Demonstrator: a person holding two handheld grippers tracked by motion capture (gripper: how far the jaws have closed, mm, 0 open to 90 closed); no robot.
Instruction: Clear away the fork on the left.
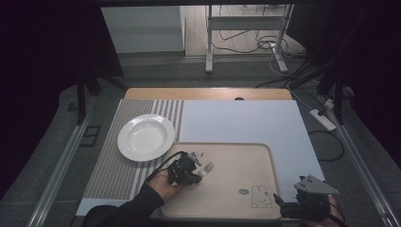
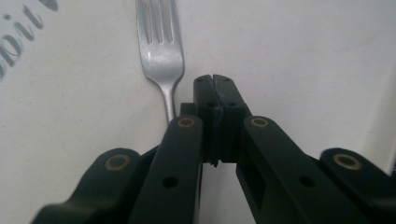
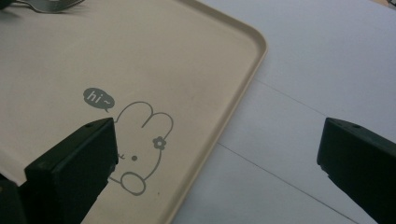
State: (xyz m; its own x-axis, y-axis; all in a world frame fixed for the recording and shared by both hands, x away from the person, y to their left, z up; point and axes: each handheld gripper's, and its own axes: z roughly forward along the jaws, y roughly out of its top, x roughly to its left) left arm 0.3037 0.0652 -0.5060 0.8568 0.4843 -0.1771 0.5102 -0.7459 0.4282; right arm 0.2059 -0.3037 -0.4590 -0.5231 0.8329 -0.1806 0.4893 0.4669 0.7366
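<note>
The high view looks down over the worktop (image 1: 246, 123); both gripper views sit close above the tray (image 3: 93, 56), which all share.

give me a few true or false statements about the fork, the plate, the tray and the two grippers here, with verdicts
1. The silver metal fork lies on the beige rectangular tray. True.
2. The round white plate sits on the tray. False: it rests on the grey striped placemat, left of the tray.
3. The left gripper has its jaws pressed together. True; the fork's handle runs beside them, and a grip on it cannot be confirmed.
4. The right gripper is shut. False: its jaws stand wide apart, with nothing between them.
5. The tray carries a printed rabbit drawing with a "hi~" bubble. True.
6. Food covers the plate. False: it looks bare.
</note>
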